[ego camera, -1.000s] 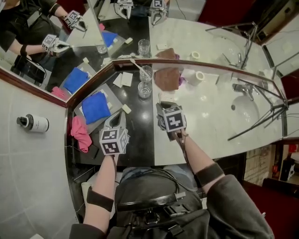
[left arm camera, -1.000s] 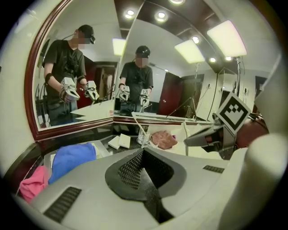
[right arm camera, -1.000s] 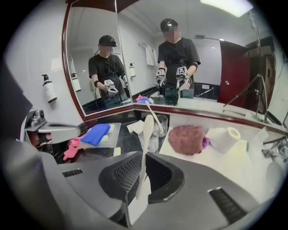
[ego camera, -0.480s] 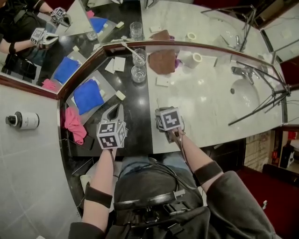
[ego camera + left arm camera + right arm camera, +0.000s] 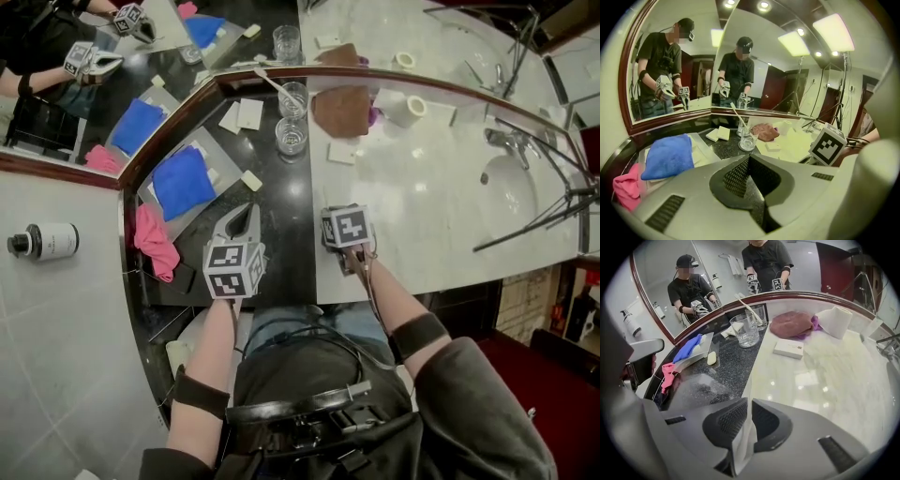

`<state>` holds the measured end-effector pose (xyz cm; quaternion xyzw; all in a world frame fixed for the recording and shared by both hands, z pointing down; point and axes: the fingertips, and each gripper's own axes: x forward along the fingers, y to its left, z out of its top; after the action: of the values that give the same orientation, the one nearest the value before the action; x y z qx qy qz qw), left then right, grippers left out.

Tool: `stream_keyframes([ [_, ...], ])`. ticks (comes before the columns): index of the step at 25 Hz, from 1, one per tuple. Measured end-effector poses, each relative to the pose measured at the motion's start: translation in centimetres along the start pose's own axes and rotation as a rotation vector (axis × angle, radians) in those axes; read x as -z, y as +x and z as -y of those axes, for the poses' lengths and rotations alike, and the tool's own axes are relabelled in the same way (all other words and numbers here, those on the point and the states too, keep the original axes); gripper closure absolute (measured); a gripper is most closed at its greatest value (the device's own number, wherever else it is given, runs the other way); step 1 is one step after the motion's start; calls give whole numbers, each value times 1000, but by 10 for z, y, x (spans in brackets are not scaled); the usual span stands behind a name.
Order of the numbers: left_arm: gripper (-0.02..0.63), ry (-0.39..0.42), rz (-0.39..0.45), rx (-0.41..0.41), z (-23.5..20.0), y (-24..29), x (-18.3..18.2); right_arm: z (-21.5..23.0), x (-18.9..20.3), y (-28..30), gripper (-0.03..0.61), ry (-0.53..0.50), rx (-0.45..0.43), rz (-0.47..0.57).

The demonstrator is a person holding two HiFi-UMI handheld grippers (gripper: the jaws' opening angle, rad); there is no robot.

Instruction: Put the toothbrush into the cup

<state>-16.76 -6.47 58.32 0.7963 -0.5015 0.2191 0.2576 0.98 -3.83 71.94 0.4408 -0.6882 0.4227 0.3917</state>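
A white toothbrush (image 5: 274,84) stands slanted in a clear glass cup (image 5: 293,97) against the mirror, on the black counter. A second, empty glass (image 5: 291,137) stands just in front of it. The right gripper view shows the same toothbrush (image 5: 748,309) and both glasses far ahead. My left gripper (image 5: 246,212) hovers over the black counter near its front edge, shut with nothing in it (image 5: 749,160). My right gripper (image 5: 334,214) points steeply down where black counter meets white marble. Its jaws (image 5: 750,401) are shut on a thin pale sheet, apparently a wrapper.
A blue towel (image 5: 183,183) lies on a tray with a pink cloth (image 5: 155,242) beside it. A soap bar (image 5: 251,180), white pads (image 5: 242,114), brown cloth (image 5: 339,111), small white box (image 5: 342,153) and paper roll (image 5: 410,110) lie around. The sink (image 5: 511,192) is at right.
Both grippers have drawn back from the glasses toward the person. The right one has sunk lower and tipped more steeply down; the left moved only slightly. The toothbrush has not moved.
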Motion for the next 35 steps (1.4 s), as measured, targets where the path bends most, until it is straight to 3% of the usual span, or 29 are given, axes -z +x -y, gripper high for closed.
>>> stream_keyframes([
  [11,611,-13,-29,-14,-13,3,12,14,2,20,506,29,79,14],
  [14,611,-13,-30,-15,-13,4,11,11,-4,18,464,29,72,30],
  [20,611,-16,-33,-14,-11,3,14,7,-13,14,446,19,67,63],
  [30,611,-15,-5,-14,-3,-3,6,12,-12,-2,448,3,56,70],
  [35,611,-11,25,-24,2,-14,-7,5,-35,-39,454,-57,21,166],
])
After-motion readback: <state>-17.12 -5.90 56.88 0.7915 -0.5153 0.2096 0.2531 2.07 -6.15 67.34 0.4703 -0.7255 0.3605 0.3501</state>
